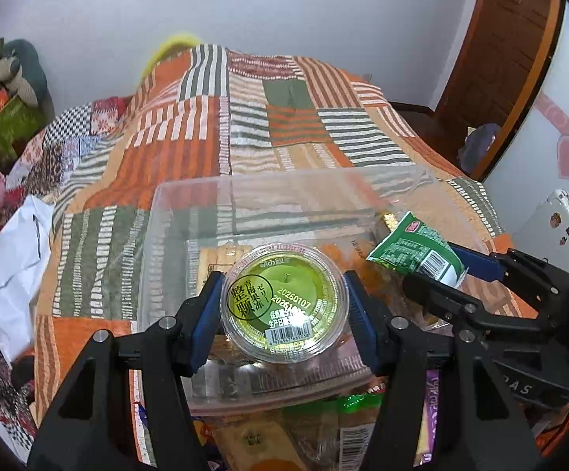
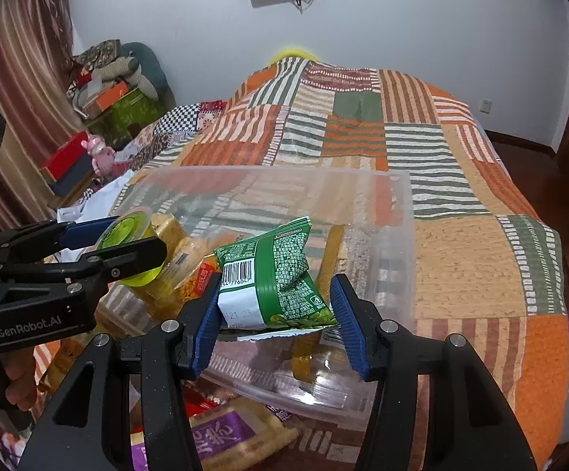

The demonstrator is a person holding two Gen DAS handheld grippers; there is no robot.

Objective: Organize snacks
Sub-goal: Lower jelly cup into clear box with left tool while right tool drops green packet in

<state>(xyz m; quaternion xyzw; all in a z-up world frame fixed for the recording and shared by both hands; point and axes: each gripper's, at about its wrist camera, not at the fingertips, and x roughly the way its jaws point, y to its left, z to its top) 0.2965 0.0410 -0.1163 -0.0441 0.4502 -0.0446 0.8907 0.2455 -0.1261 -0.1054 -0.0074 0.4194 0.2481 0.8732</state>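
Note:
My left gripper (image 1: 284, 316) is shut on a green jelly cup (image 1: 284, 306), held over the clear plastic bin (image 1: 213, 188) on the bed. My right gripper (image 2: 276, 318) is shut on a green snack packet (image 2: 280, 282), also over the bin (image 2: 398, 212). The packet shows in the left wrist view (image 1: 414, 249) at the right, and the jelly cup shows in the right wrist view (image 2: 127, 231) at the left. Several wrapped snacks (image 2: 190, 271) lie inside the bin.
The bin sits on a striped patchwork bedspread (image 1: 245, 117). More snack packs lie just in front of the bin (image 2: 221, 435). A white bag (image 1: 9, 247) and clutter are at the left bedside; a wooden door (image 1: 500, 59) is at the right.

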